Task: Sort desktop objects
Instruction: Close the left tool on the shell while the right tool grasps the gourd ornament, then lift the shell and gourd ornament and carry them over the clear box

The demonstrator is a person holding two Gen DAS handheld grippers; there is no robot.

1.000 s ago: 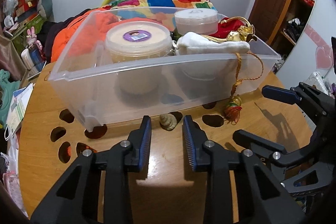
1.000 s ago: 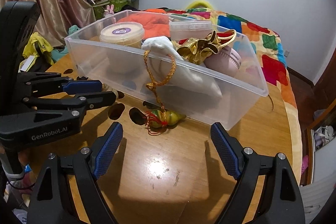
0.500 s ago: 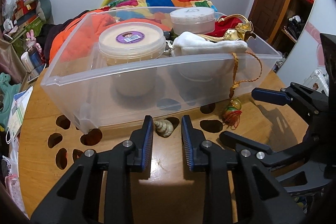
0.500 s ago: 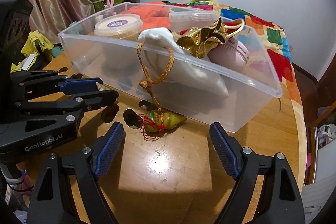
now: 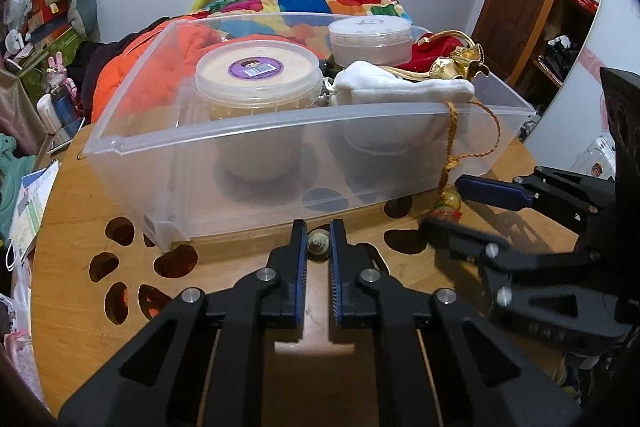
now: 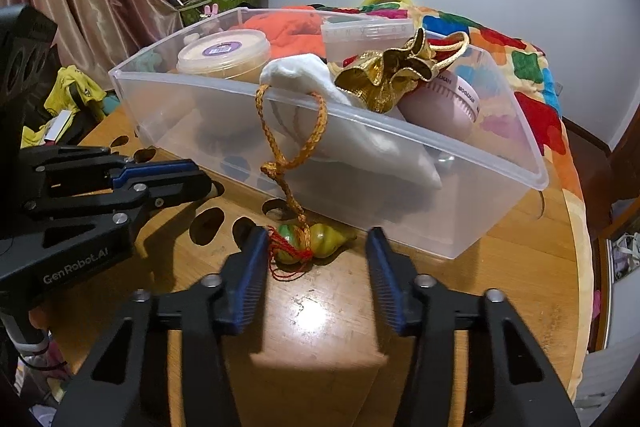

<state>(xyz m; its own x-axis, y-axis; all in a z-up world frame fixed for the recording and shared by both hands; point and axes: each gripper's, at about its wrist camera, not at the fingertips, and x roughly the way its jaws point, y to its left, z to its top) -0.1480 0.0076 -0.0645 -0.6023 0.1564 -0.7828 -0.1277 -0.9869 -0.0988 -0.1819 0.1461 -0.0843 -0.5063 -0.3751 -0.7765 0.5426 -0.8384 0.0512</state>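
My left tool (image 5: 318,239) has its blue-padded fingers drawn in on either side of the small spiral tan snail shell (image 5: 319,242), which sits on the round wooden tabletop (image 5: 72,227) just in front of the clear plastic storage bin (image 5: 248,163) — the pads look to be touching it, though I cannot tell how firmly. My right tool (image 6: 316,247) is spread wide, its fingers flanking the green-and-yellow conch-shaped charm with red thread (image 6: 316,241), not touching it. That charm lies on the tabletop just beside the bin's front wall, and its braided golden cord (image 6: 288,147) runs up over the rim. Inside the bin I see a round cream tub with a purple label (image 5: 256,83), a frosted round lidded container (image 5: 370,35), a white folded cloth (image 6: 344,123), a crumpled gold fabric pouch (image 6: 384,71) and a pink round device (image 6: 444,103).
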